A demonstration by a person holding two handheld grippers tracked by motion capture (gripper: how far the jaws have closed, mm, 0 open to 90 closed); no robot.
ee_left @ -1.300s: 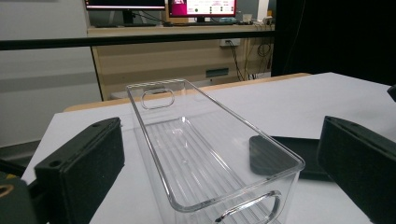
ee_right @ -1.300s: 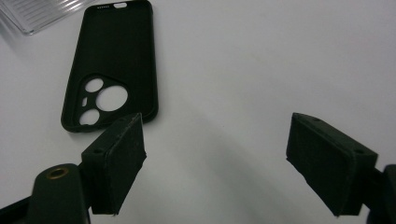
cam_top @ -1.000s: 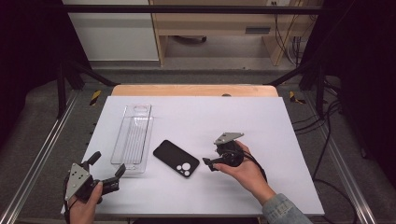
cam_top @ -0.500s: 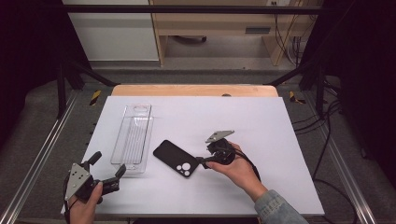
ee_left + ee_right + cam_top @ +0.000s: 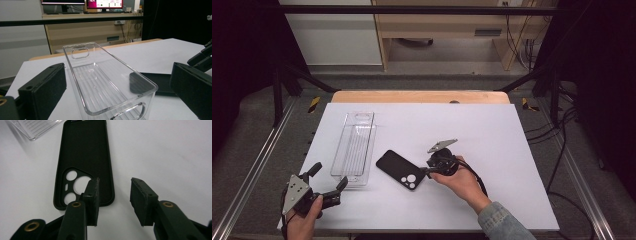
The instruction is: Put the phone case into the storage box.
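Jaws on our right gripper (image 5: 113, 192) have just been closing over one long edge of the phone case (image 5: 83, 157), one inside it, one outside, nothing pinched yet. We judge the pick-up barely begun: the case lies flat on the table (image 5: 492, 130), just beside the empty clear tray (image 5: 354, 147). Our left gripper (image 5: 326, 181) waits spread near that tray.

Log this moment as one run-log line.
right gripper: jaws closing around phone case edge, not gripping | left gripper: open, idle | clear bin: empty
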